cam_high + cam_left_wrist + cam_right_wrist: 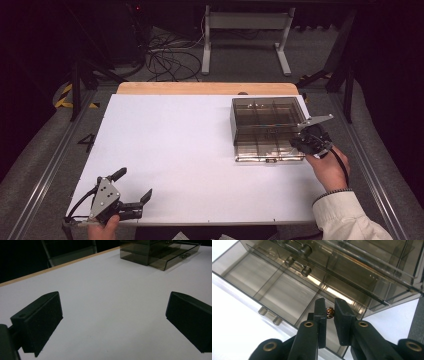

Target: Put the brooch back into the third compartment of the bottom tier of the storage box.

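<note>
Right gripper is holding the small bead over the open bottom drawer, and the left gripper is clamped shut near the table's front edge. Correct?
Not quite. The left gripper is open, not shut: the left gripper view shows its jaws wide apart over the bare table, with nothing between them. The rest holds: the right gripper pinches the bead over the open bottom drawer.

A lab is being suggested by the white tabletop (pixel 190 150), floor cables (pixel 167 57) and hazard tape (pixel 65 95).
</note>
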Available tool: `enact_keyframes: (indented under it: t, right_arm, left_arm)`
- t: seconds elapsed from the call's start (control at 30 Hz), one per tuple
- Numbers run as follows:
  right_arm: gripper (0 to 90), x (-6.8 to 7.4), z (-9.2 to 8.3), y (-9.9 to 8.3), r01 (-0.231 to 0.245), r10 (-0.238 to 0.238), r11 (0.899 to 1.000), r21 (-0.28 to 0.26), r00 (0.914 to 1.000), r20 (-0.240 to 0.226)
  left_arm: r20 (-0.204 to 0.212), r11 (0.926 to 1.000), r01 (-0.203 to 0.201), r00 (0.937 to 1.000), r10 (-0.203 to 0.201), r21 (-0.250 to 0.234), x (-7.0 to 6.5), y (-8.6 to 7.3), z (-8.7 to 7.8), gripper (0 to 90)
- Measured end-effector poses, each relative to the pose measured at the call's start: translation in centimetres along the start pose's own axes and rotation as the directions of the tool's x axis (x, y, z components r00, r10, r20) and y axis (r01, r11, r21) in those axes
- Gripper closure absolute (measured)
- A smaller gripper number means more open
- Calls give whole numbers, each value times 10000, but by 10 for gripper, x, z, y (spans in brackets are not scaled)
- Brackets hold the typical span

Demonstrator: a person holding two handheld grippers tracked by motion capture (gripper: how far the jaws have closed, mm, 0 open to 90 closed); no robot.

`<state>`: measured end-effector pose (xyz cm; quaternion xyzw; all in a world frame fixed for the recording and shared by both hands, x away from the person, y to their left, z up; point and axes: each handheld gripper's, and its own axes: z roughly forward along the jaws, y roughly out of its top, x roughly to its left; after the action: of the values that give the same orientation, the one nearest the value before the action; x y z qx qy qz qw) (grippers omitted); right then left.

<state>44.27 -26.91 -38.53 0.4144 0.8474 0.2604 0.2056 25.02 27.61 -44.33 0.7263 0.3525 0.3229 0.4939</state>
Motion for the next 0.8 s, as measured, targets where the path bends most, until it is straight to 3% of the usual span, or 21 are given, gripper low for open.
enact_keyframes:
  t: [0.23,0.8]
  right_arm:
    - [804,-6,6,-1,-404,409,9983,425,9991,-115]
    - [804,-10,19,-1,-554,575,9934,1007,9982,-184]
  left_arm:
    - [-19,10000,-35,10000,35,-6,0,0,0,16]
    - [10,10000,-10,10000,10,-3,0,0,0,16]
